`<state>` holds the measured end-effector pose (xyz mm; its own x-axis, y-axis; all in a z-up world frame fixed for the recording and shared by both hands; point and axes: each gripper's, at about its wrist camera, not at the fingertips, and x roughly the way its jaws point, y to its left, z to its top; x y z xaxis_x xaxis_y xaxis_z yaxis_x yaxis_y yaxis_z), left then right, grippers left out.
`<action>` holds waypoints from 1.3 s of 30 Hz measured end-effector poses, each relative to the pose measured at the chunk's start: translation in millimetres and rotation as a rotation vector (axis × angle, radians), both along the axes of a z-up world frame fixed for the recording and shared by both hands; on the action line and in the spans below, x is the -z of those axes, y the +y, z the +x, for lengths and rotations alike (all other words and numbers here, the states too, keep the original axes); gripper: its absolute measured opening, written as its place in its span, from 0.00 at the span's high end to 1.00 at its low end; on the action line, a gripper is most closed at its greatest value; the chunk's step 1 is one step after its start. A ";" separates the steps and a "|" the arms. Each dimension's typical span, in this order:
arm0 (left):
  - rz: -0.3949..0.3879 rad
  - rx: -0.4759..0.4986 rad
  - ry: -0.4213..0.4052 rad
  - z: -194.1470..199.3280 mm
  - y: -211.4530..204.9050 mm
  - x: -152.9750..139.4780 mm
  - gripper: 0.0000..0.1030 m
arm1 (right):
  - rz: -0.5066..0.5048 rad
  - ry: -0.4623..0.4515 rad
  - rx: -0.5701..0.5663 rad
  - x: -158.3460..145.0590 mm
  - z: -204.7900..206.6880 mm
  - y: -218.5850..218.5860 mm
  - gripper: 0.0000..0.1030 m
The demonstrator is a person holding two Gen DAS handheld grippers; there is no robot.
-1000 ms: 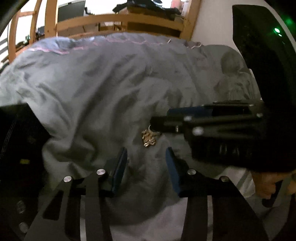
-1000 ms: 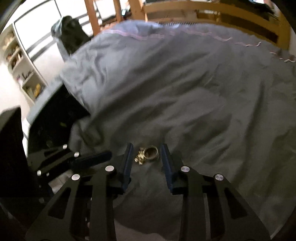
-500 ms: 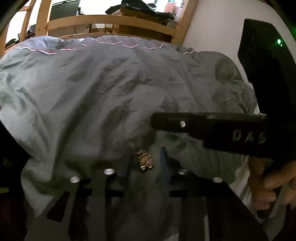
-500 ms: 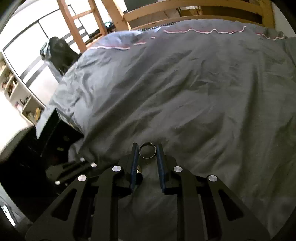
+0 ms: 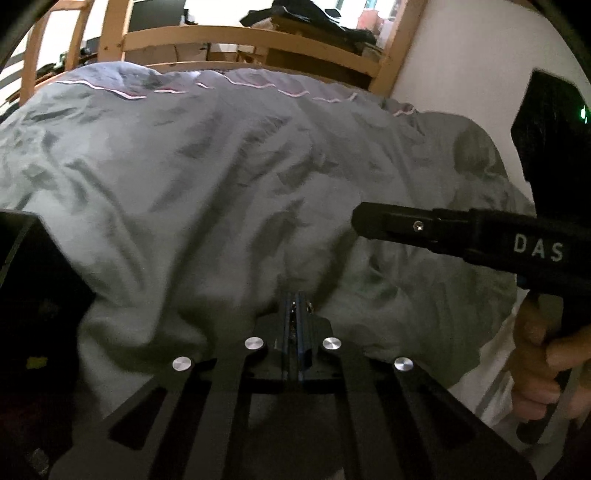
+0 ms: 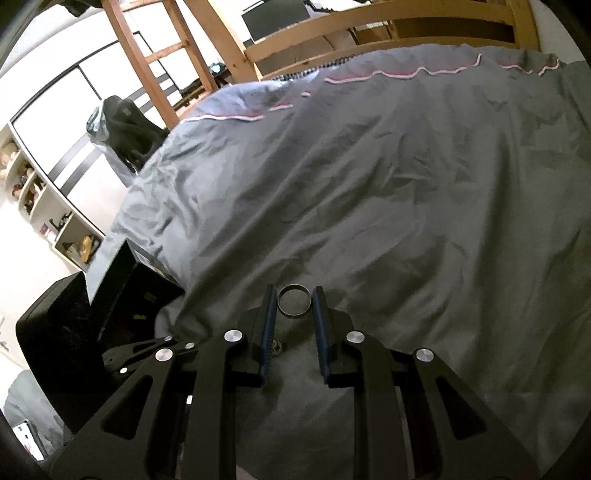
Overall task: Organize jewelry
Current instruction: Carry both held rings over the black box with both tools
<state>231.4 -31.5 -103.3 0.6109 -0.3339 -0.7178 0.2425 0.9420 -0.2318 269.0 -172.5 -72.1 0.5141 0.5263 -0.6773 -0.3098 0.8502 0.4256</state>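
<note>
In the left wrist view my left gripper [image 5: 295, 297] is shut on a small gold piece of jewelry [image 5: 293, 310]; only glints of it show between the blue pads. It sits low over the grey duvet [image 5: 221, 166]. In the right wrist view my right gripper [image 6: 293, 295] is shut on a plain metal ring [image 6: 293, 313], held upright between the pad tips just above the duvet [image 6: 406, 184]. A bit of the gold piece [image 6: 276, 346] peeks out below the right gripper's left finger. The right gripper [image 5: 360, 220] crosses the left wrist view from the right, side-on.
An open black jewelry box [image 6: 129, 291] stands at the bed's left edge, also dark at the left [image 5: 33, 277]. A hand [image 5: 535, 354] grips the right gripper's handle. The wooden bed frame [image 6: 369, 26] runs along the far side, and shelves [image 6: 33, 192] line the left wall.
The left jaws have closed onto the gold piece that lay between them. The right gripper has closed on the ring and lifted it clear of the gold piece, rolling as it went.
</note>
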 end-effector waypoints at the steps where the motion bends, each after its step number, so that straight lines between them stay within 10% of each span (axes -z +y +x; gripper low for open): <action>1: -0.007 -0.005 -0.002 -2.4 2.6 -3.0 0.98 | 0.004 -0.010 -0.001 -3.1 -1.4 -0.7 0.80; 20: 0.045 -0.085 -0.094 -87.8 24.3 -81.5 0.98 | 0.061 -0.081 -0.015 -35.6 -39.5 5.9 0.80; 39: 0.036 -0.302 -0.148 -148.3 107.3 -131.1 0.98 | -0.026 -0.190 -0.172 -78.3 -112.2 114.9 0.80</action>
